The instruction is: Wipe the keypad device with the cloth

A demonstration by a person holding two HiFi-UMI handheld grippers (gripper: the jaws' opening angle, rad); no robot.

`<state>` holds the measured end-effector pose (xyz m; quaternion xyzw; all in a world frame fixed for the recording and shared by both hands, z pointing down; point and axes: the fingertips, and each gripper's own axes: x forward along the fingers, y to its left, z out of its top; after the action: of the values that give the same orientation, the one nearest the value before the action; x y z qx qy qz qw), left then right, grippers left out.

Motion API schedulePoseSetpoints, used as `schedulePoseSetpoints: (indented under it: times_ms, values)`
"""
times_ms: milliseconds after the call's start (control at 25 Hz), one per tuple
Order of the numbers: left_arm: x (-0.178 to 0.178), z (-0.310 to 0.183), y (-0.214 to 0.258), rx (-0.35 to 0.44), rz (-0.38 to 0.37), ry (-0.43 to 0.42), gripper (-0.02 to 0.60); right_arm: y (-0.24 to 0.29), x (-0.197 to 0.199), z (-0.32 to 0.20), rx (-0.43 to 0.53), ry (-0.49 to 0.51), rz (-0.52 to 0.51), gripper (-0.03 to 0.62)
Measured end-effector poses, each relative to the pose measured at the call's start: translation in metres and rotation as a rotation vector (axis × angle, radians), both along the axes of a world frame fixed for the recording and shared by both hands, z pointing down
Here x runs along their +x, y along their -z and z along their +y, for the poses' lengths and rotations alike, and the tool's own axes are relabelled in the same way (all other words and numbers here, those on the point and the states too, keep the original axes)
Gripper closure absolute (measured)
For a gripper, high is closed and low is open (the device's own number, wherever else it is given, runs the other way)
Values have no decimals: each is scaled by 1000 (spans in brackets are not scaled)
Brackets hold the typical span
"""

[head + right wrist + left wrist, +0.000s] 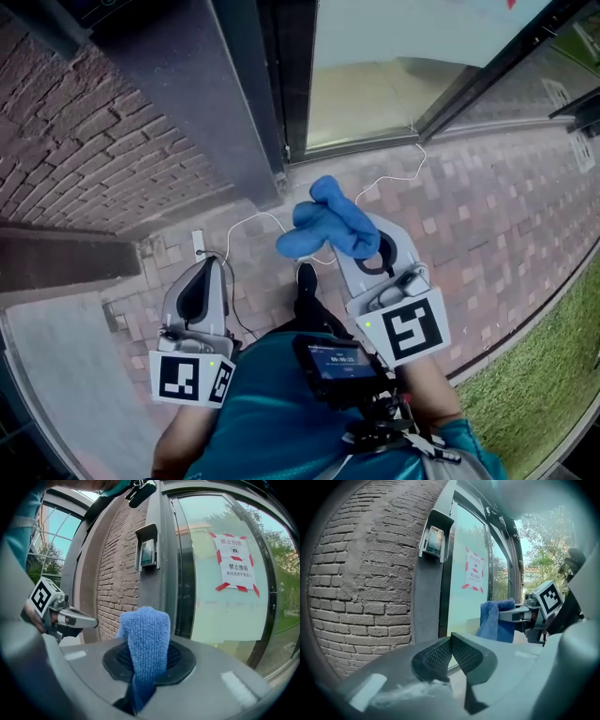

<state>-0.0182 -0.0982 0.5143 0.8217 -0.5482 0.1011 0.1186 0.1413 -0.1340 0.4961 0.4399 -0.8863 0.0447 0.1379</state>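
Keypad device (147, 552): upright on the door frame, above and ahead.
Right gripper (149, 660): jaws pinching the cloth (146, 637), aimed below the device.
Left gripper (451, 654): jaws pressed together, empty.

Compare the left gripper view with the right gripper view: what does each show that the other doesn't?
Only the left gripper view: the left gripper seen along its jaws, shut and empty. Only the right gripper view: the right gripper seen along its jaws, shut on the blue cloth. Both: the keypad device on the door frame, the taped notice on the glass, the brick wall, the cloth.
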Motion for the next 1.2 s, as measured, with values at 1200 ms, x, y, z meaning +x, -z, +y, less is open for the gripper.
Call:
schedulePoseSetpoints:
  times_ms: [1200]
  values:
    - [-29,286,20,156,33,30,586,28,-22,323,115,-50,17,549]
